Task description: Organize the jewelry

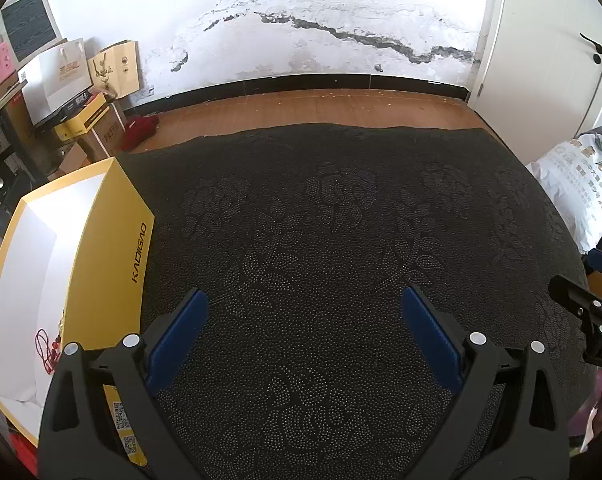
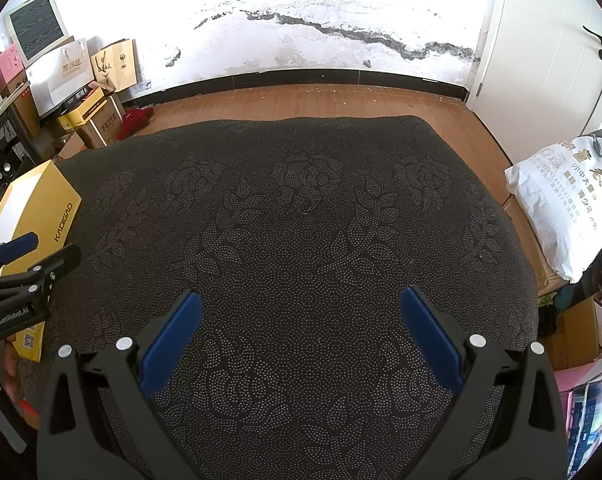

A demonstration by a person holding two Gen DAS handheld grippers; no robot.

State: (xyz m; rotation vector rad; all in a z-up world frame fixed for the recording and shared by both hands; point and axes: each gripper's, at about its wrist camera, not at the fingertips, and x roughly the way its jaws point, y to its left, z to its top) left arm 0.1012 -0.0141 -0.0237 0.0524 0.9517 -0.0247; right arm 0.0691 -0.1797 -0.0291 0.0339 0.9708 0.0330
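Both pairs of tongs hover over a table covered in dark rose-embossed cloth (image 1: 321, 240), and neither holds anything. The left tongs (image 1: 303, 332) stand wide apart with only bare cloth between the blue pads; the right tongs (image 2: 301, 332) are spread just as wide, likewise over bare cloth.

The only jewelry in sight is a red cord necklace with beads (image 1: 47, 346), lying inside the open yellow KADIGAO box (image 1: 117, 248) just to the left of the left tongs, near the box's closer end. From the right tongs the box (image 2: 41, 208) sits well off to the left, beyond the other tool.

No loose piece shows on the cloth ahead of either tool, so the task looks to be either at its close or between pieces; which, the views cannot settle. If anything remains, the next move calls for finding it outside these views.
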